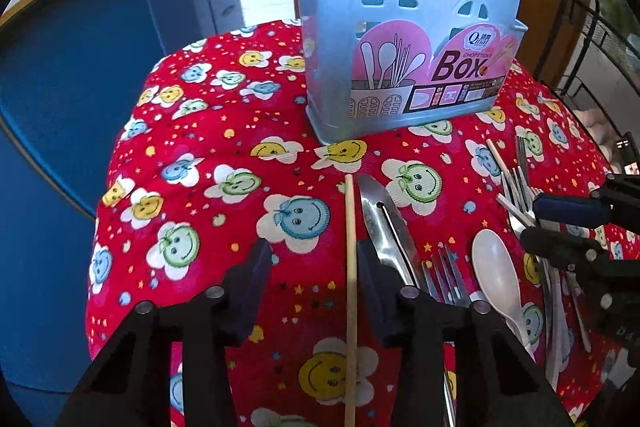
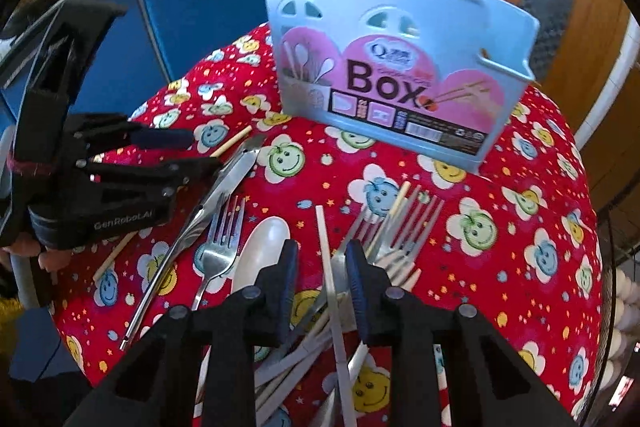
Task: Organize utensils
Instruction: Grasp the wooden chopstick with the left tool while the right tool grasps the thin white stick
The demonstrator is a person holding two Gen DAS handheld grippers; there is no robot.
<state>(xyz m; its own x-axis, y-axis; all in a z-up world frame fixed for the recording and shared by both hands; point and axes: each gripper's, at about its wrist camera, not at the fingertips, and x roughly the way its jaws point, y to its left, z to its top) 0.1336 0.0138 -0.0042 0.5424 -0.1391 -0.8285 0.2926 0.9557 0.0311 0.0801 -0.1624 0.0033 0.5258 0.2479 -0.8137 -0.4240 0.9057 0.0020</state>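
Observation:
A light blue utensil box (image 1: 404, 43) stands upright at the back of the table; it also shows in the right wrist view (image 2: 400, 67). My left gripper (image 1: 314, 267) is open, low over a wooden chopstick (image 1: 351, 267) that lies between its fingers, with a steel knife (image 1: 384, 223) beside the right finger. My right gripper (image 2: 322, 267) is open over a pale chopstick (image 2: 326, 259) that lies between its fingers, above a pile of forks (image 2: 400, 227). A white spoon (image 2: 264, 247) and a fork (image 2: 222, 239) lie to its left.
A red cloth with smiley flowers (image 1: 200, 167) covers the table. A blue cabinet (image 1: 80, 67) stands left of it. The left gripper's body (image 2: 100, 167) shows at the left of the right wrist view. The table edge drops off at left and right.

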